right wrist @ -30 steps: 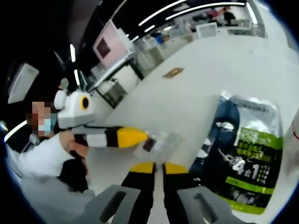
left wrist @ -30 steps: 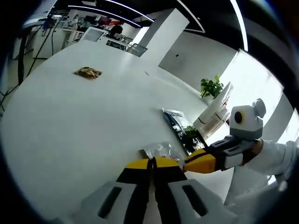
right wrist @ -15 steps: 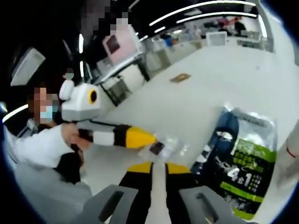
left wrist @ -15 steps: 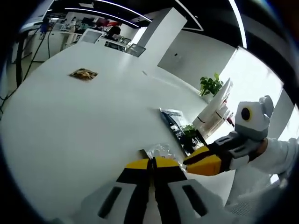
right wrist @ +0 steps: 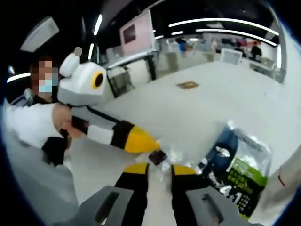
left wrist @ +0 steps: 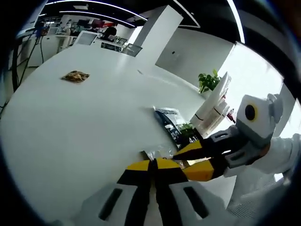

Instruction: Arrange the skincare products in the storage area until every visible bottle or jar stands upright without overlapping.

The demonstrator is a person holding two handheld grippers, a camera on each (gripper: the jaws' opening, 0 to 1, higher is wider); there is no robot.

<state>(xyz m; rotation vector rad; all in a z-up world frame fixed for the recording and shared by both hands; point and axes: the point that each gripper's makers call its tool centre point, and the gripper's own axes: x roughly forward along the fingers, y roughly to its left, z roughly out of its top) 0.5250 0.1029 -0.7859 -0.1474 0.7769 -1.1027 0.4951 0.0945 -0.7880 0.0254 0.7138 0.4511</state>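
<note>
My left gripper (left wrist: pixel 153 165) is shut on a small clear plastic packet (left wrist: pixel 159 152) just above the white table (left wrist: pixel 84 122). In the right gripper view the left gripper (right wrist: pixel 151 143) reaches in from the left, its yellow tip on the dark corner of the packet (right wrist: pixel 162 156). My right gripper (right wrist: pixel 160 168) stands open, its jaws on either side of the packet's near edge. From the right of the left gripper view the right gripper (left wrist: pixel 179 163) comes in with its jaws spread. A dark pouch with green print (right wrist: pixel 235 172) lies flat beside them.
The dark pouch (left wrist: pixel 173 123) lies ahead and to the right. White upright stands (left wrist: pixel 214 106) and a green plant (left wrist: pixel 208 83) sit behind it. A small brown item (left wrist: pixel 75 76) lies far off on the table. A person's white sleeve (right wrist: pixel 28 127) is close by.
My right gripper has opened and moved in around the packet. The left gripper stays shut on the packet. Both views have shifted a little.
</note>
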